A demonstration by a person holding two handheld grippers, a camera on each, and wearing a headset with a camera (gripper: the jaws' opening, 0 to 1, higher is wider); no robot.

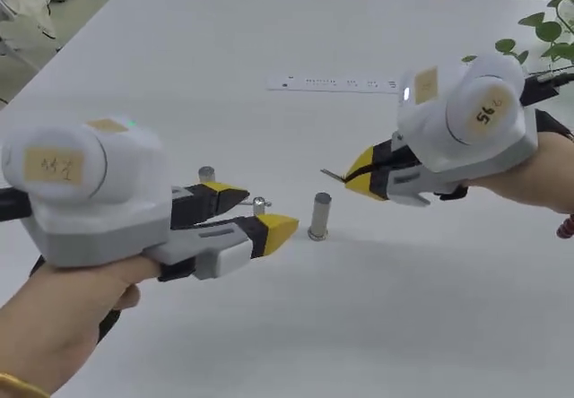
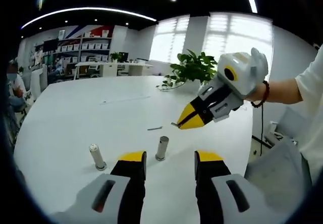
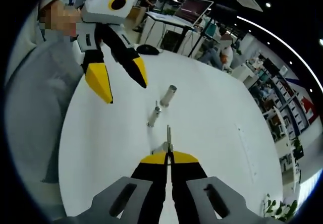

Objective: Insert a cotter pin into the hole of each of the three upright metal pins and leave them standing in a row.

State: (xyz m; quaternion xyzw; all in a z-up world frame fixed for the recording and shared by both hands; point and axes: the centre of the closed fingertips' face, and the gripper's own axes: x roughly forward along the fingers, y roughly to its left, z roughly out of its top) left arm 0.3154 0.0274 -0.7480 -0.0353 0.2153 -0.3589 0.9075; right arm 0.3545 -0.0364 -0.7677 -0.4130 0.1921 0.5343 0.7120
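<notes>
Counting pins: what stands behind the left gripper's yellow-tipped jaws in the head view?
Top of the far grey metal pin shows above the left gripper; the nearer grey metal pin shows between its jaws. Both bases are covered.

Left tool point(image 1: 265, 208) spread, right tool point(image 1: 346, 176) clamped

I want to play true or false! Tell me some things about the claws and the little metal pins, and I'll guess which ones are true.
1. The right claw is shut on a thin cotter pin. True.
2. The left claw is gripping a metal pin. False: it is open and holds nothing.
3. Some metal pins stand upright on the white table. True.
4. The cotter pin is already stuck through a metal pin. False: it is in the air, apart from them.
5. A plant stands between the two claws. False: it is at the table's far edge.
</notes>
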